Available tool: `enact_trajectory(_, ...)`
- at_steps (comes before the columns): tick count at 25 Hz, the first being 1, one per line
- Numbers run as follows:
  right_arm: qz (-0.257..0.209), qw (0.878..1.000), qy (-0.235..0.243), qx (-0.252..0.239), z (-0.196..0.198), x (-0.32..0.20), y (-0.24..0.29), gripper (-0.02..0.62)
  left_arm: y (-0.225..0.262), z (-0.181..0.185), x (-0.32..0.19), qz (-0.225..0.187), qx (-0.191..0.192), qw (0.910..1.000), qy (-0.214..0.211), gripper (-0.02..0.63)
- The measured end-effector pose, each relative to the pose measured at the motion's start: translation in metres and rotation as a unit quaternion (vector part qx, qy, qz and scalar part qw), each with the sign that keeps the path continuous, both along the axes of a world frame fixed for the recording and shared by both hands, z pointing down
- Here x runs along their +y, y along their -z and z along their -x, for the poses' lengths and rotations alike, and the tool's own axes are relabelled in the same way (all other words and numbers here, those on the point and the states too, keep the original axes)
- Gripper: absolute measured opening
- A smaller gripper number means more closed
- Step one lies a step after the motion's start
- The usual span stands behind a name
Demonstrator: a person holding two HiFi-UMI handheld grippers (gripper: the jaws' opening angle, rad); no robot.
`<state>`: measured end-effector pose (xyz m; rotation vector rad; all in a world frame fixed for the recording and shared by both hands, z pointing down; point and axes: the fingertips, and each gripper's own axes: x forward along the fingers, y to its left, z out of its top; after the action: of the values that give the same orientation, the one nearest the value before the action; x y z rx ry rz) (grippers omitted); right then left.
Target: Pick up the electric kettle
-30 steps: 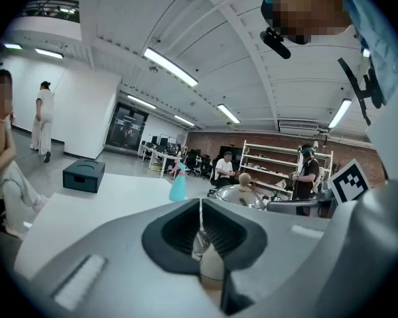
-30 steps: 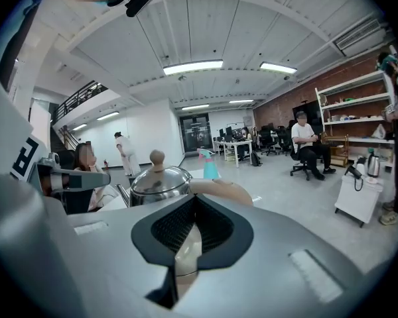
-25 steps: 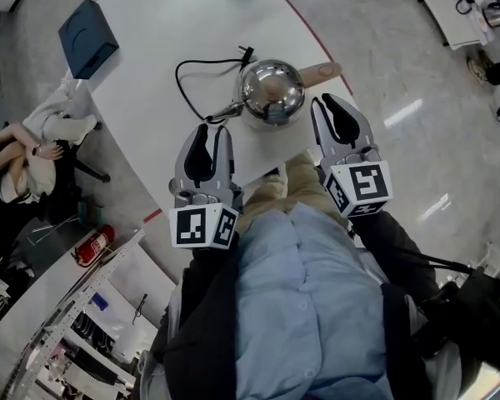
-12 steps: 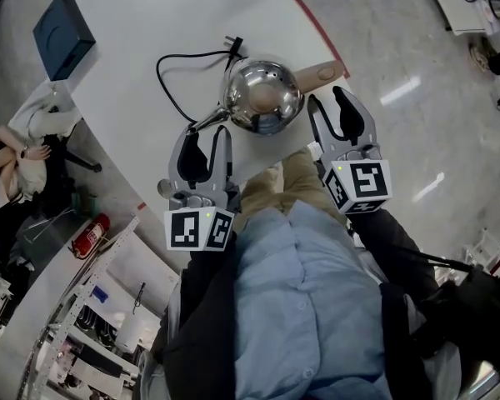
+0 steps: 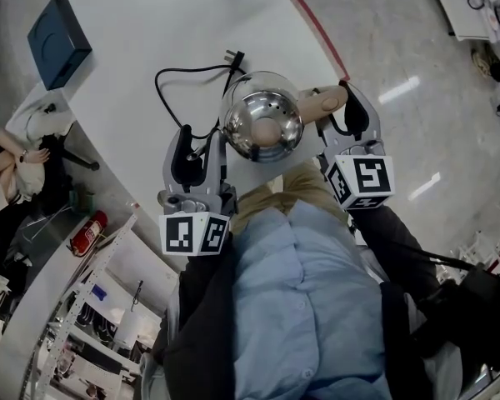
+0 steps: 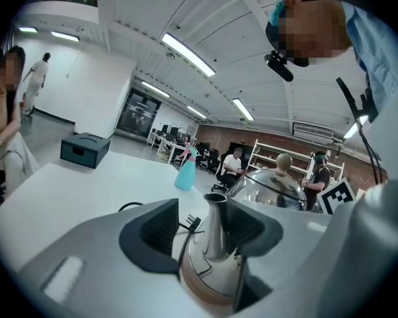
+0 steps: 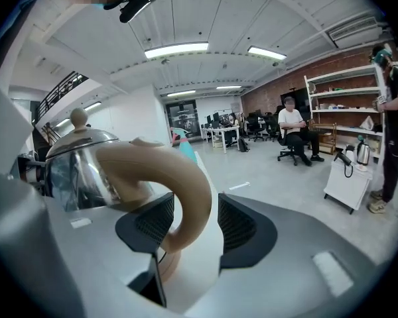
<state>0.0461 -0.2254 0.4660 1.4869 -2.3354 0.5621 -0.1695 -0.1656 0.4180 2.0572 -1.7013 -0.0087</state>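
1. The kettle [image 5: 261,127] stands upright on the table [image 5: 150,23], at the edge nearest the person. Its knobbed lid faces up.
2. The left gripper [image 5: 198,142] sits on the kettle's spout side. Its jaws are apart with the spout [image 6: 215,227] between them; one pad looks close against the spout, the other stands clear. This looks like a steadying position, not a clamp.
3. The right gripper [image 5: 343,111] is on the opposite side of the kettle. Its jaws are also spread, straddling the tan loop handle [image 7: 179,177]. One pad lies against the loop and a gap shows at the other, so I judge it is not yet closed on the handle. The handle is the natural place to carry the weight.
4. The kettle's long axis runs from spout to handle, across the person's front. The spout points to their left and slightly toward them, the handle to their right.
5. The cord [image 5: 179,72] trails from the kettle's far left side, unplugged, so it should not hold back a lift.
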Motion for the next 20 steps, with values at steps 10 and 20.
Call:
enact_trajectory(10,0.004,1.000,0.027,0.011,0.014,-0.017,-0.005,0.107,0.006,-0.010,-0.013,-0.014,0.000,0.9998,-0.014,0.078)
enact_trajectory(20,-0.014,0.999,0.035,0.018,0.016,-0.014,0.016,0.101,0.027,-0.008,-0.014,-0.032,-0.008,0.9992,-0.020,0.075)
